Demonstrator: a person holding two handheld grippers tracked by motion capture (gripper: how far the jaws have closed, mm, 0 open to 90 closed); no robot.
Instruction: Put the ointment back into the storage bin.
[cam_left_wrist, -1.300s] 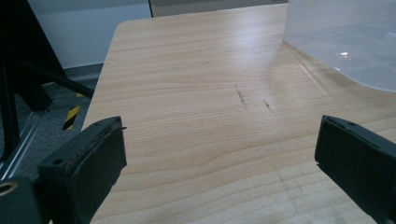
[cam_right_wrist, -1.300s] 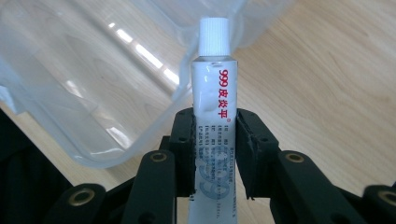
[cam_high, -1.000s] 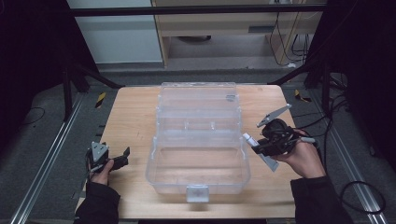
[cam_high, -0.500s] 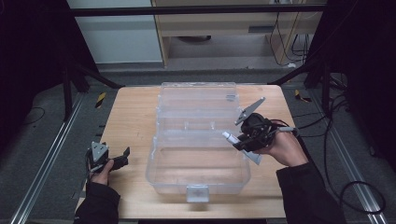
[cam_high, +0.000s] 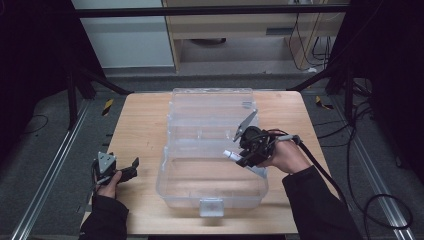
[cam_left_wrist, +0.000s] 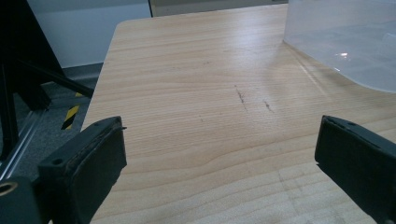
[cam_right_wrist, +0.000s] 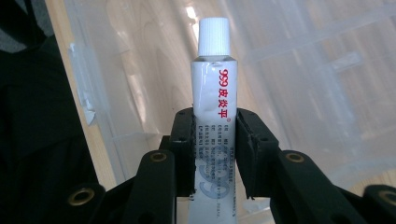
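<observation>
Right hand-held gripper (cam_right_wrist: 215, 154): mine, jaws clamped on a tube (cam_right_wrist: 214, 98), pads pressing its two flat sides. Tube is white with red print and a ribbed white cap; the cap end sticks out past the jaws. In the high view, this hand-held gripper (cam_high: 239, 156) hangs over the box (cam_high: 210, 150), above its near half, toward the box's right wall, with the tube's cap pointing left across the box.

Box: clear plastic, lid thrown open away from me, latch tab on the near wall; it sits mid-surface (cam_high: 145, 120).

Left hand-held gripper (cam_high: 131, 166): mine, jaws apart, nothing between them. It rests left of the box, well apart from it, near the surface's near left edge. Its own view looks along bare wood, with a corner of the box (cam_left_wrist: 345, 42) at upper right.
</observation>
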